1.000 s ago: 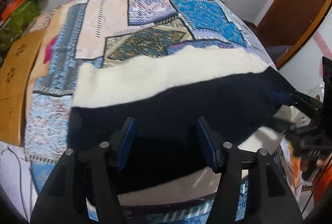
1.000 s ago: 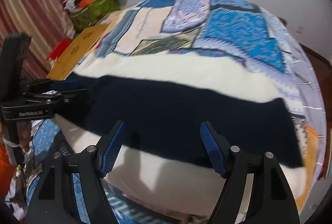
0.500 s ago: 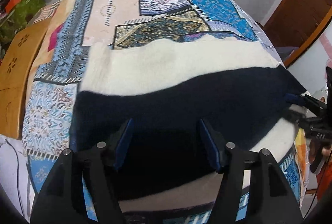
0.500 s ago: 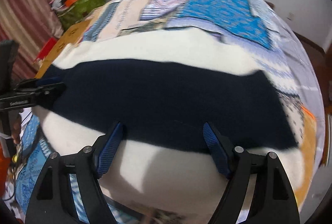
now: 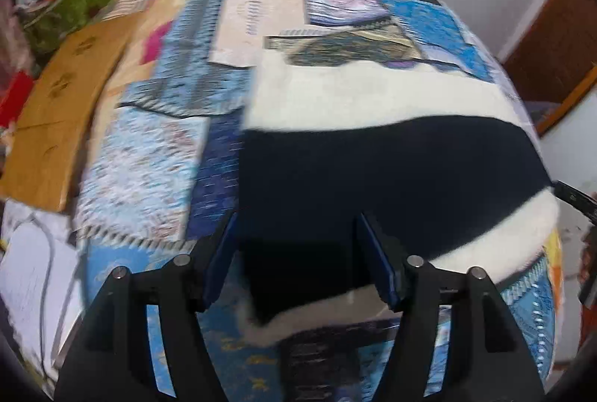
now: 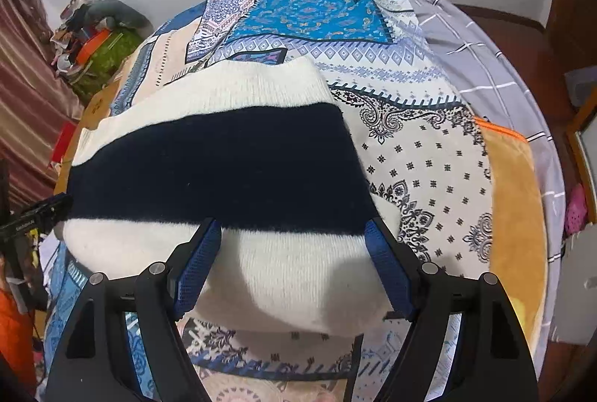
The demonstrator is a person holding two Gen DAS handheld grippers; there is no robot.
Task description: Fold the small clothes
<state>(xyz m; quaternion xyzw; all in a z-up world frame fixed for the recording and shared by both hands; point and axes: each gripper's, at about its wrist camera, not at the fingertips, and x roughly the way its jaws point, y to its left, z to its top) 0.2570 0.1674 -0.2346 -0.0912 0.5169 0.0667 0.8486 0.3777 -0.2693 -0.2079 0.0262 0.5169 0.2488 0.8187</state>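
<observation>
On the left of the scene, the left gripper (image 5: 294,253) hangs over the left end of the striped knit garment (image 5: 391,170), a cream-and-navy piece lying flat on the patchwork bedspread (image 5: 149,156). Its jaws stand apart with nothing pinched between the pads; they have just been opening, and only a navy corner of the knit, with cream beneath it, lies under the gap. Compared with a second ago, this camera now sees far more bedspread to the left of the garment and the knit's left edge has come into view, so the hand has slid outward to that end. The picture is smeared with motion.

Further right, the right gripper (image 6: 293,266) sits above the garment's right end (image 6: 298,286), pads spread over the near cream band and touching nothing. Its jaws too have been opening within the last second. A second ago the knit filled this view almost edge to edge; now its right border shows, with the paisley-printed bedspread (image 6: 421,178) bare beyond it. The other gripper's dark tip (image 6: 41,215) peeks in at the far left edge.

Both hands have evidently released the cloth and parted to opposite ends. The garment looks folded into a long band already, so the likely next need is a fresh grip at each end to fold it across.
</observation>
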